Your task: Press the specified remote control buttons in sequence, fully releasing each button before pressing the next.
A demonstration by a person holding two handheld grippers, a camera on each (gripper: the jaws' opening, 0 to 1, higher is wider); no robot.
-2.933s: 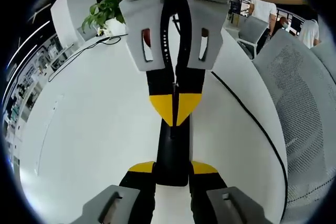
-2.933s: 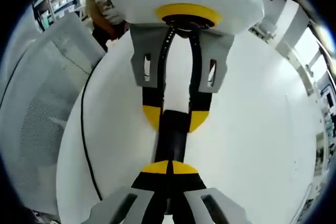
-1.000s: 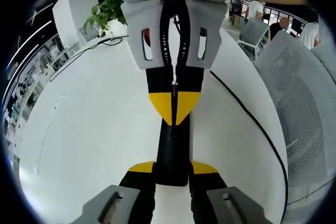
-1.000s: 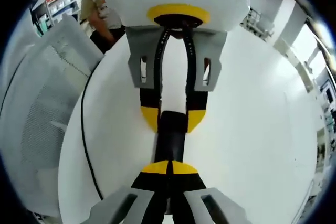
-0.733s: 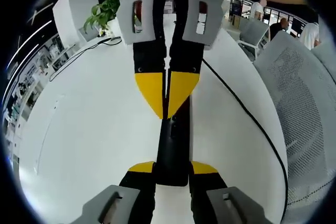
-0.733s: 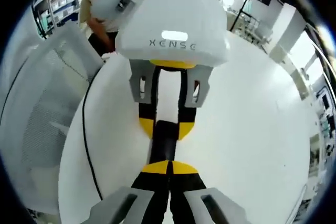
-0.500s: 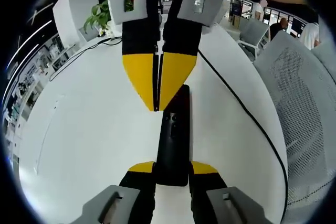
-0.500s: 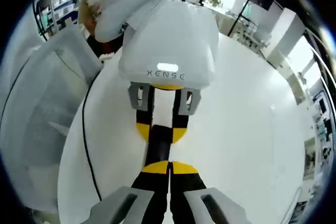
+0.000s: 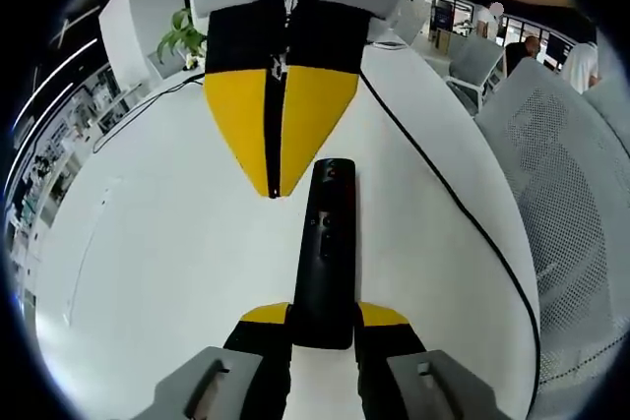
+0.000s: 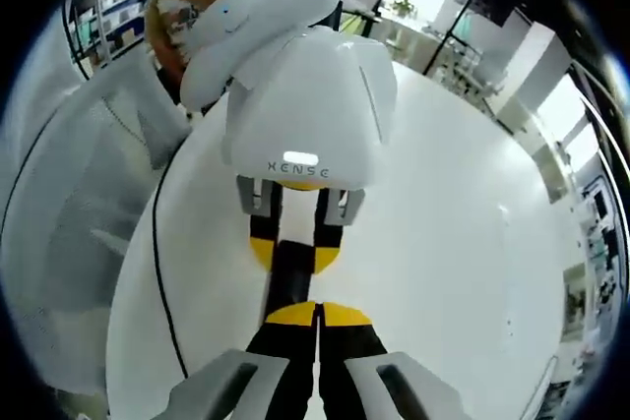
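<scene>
Remote control [image 9: 326, 243]: black, slim, near end hidden between left gripper [image 9: 323, 317] fingers clamping it; right gripper [image 10: 317, 314] fingers closed together, empty, on white surface [image 9: 167, 243]

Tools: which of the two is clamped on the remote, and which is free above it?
The left tool is clamped on the near end of the black remote. The right tool, shut with yellow tips together, hangs free above the remote's far end.

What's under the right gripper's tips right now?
The closed right gripper hovers beside the remote's far end, over the white table. The left gripper clamps the remote's near end. Contact underneath isn't visible.
</scene>
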